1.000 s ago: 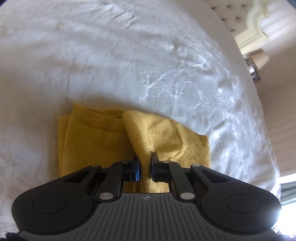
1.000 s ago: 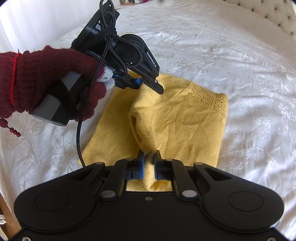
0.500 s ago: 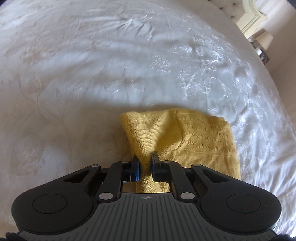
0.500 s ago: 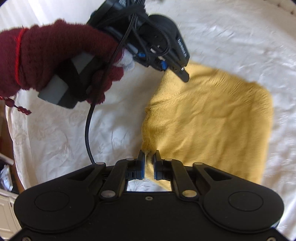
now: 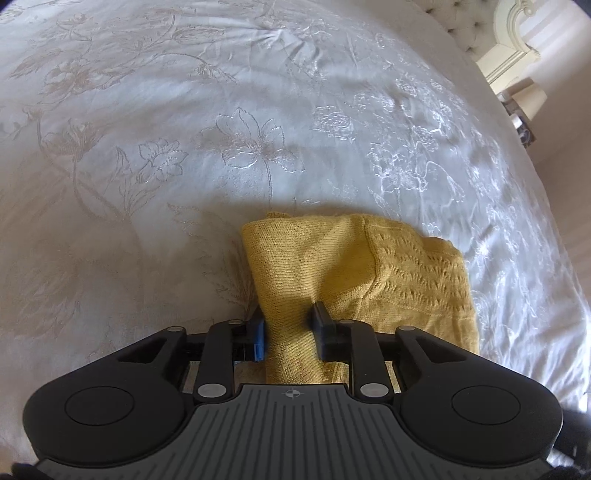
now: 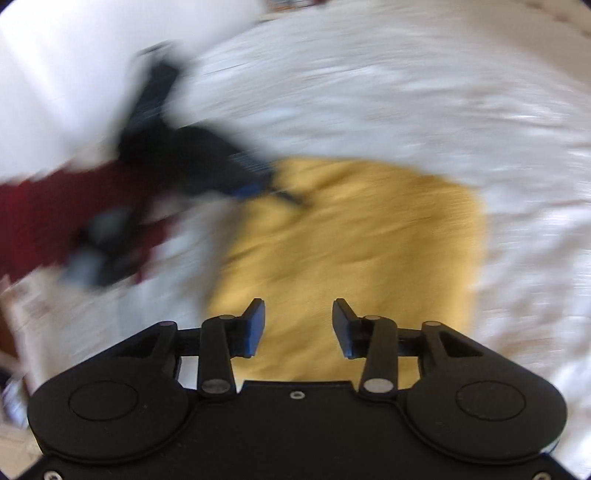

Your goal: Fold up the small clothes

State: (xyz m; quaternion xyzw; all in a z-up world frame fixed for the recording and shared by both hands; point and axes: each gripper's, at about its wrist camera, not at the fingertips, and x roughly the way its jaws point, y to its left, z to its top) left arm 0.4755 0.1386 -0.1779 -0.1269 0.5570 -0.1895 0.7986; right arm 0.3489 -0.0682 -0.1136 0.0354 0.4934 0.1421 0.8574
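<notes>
A mustard-yellow knitted garment [image 5: 369, 280] lies folded on the white bedspread [image 5: 184, 147]. My left gripper [image 5: 288, 325] has its jaws partly apart, with a fold of the knit still lying between them. In the blurred right wrist view the garment [image 6: 362, 243] lies flat as a compact rectangle. My right gripper [image 6: 298, 323] is open and empty just above its near edge. The left gripper [image 6: 280, 192], held by a dark red glove [image 6: 55, 218], sits at the garment's far left corner.
The embroidered white bedspread [image 6: 406, 92] spreads out on all sides of the garment. A cream tufted headboard [image 5: 480, 26] and a bedside lamp [image 5: 524, 107] are at the far right in the left wrist view.
Both grippers carried the top layer across and laid it down. The right gripper opened and let go of the garment; the left jaws widened. The right view is now blurred.
</notes>
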